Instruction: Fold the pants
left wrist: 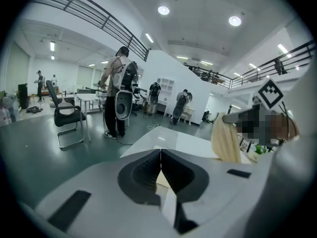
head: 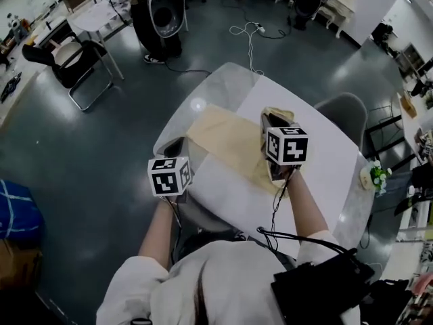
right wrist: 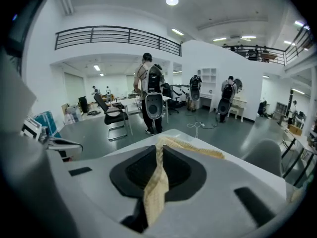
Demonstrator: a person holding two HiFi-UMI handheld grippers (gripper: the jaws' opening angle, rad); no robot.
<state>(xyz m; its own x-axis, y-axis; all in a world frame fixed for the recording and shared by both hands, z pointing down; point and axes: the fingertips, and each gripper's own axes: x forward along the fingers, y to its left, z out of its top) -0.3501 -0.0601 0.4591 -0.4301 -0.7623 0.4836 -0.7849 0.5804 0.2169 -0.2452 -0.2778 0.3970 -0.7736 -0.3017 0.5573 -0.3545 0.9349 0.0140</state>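
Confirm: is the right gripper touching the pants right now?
Touching. In the right gripper view, the right gripper has its jaws closed on a strip of the beige pants, with the cloth pinched between them.

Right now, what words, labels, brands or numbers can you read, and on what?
None readable.
Left cube and right cube: only black-and-white square markers, no letters or digits.
Pants: no label shows.
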